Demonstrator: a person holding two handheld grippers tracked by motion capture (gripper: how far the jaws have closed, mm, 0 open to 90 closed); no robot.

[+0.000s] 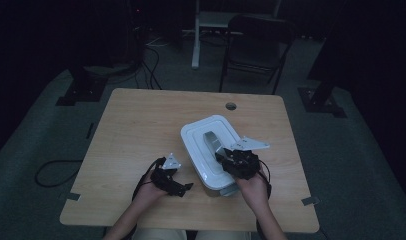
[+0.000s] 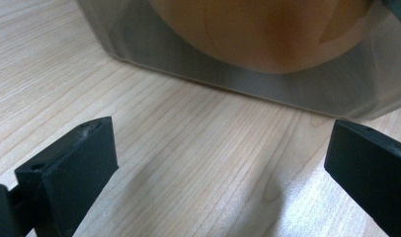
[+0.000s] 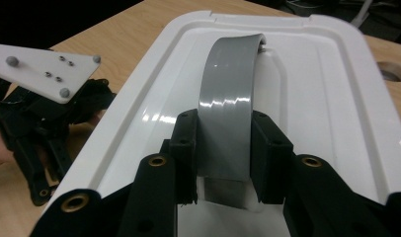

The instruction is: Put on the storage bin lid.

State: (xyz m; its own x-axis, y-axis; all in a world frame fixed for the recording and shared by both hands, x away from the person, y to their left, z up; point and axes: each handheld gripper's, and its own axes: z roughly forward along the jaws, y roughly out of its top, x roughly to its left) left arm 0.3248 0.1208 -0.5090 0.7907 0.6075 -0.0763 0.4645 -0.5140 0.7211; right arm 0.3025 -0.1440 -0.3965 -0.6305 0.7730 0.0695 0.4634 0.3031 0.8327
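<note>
A white lid (image 1: 203,142) with a grey arched handle (image 1: 211,139) covers a box at the middle right of the wooden table (image 1: 141,130). My right gripper (image 1: 225,156) is shut on the near end of that handle (image 3: 228,84), one jaw on each side, above the lid (image 3: 327,89). Left of the box, my left gripper (image 1: 183,187) rests low on the table and is open. In the left gripper view its jaws (image 2: 223,143) stand wide apart, facing the box's translucent wall (image 2: 154,54), with something orange (image 2: 258,29) showing through. The left gripper (image 3: 40,133) also lies beside the lid.
A round cable hole (image 1: 231,106) sits near the table's far edge. A dark folding chair (image 1: 256,45) and a white post (image 1: 196,35) stand behind the table. Cables (image 1: 51,172) lie on the floor at the left. The room is dim.
</note>
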